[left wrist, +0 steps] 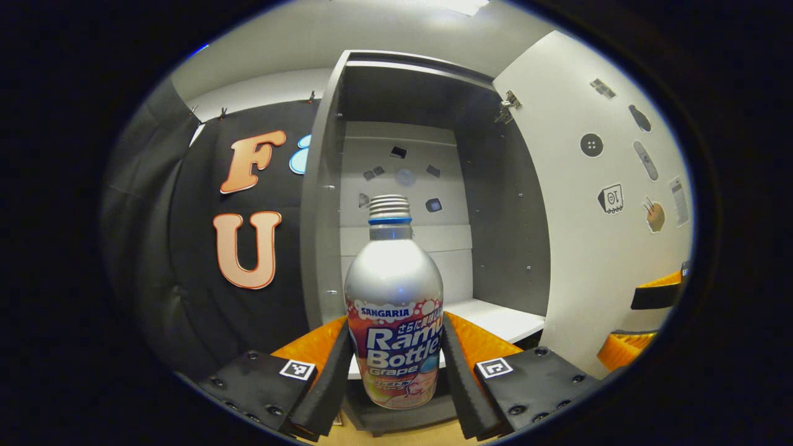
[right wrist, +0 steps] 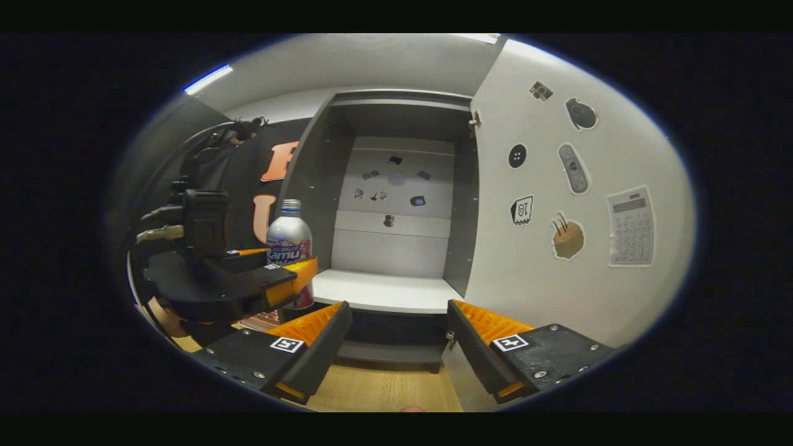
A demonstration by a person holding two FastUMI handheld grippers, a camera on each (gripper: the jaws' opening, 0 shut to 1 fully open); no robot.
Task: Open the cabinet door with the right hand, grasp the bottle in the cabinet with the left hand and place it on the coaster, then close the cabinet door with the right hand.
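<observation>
Bottle (left wrist: pixel 394 310) upright, clamped between both fingers of left claw (left wrist: pixel 394 365), held out in front of cabinet (left wrist: pixel 409 186), off white shelf (left wrist: pixel 495 317). Cabinet door (left wrist: pixel 595 204) swung wide at right, stickers on inner face. Right claw (right wrist: pixel 396 337) released, fingers apart, gripping nothing, aimed at cabinet opening above wooden surface (right wrist: pixel 378 390). Right gripper view: left claw with bottle (right wrist: pixel 289 238) at left.

The bottle (left wrist: pixel 394 310) is silver with a blue neck ring and a red-to-pink printed band, the cabinet (right wrist: pixel 396 204) has dark grey walls, a pale grey back and a white shelf, its door (right wrist: pixel 576 210) is white with small stickers, and the surface (right wrist: pixel 384 387) is light wood.
</observation>
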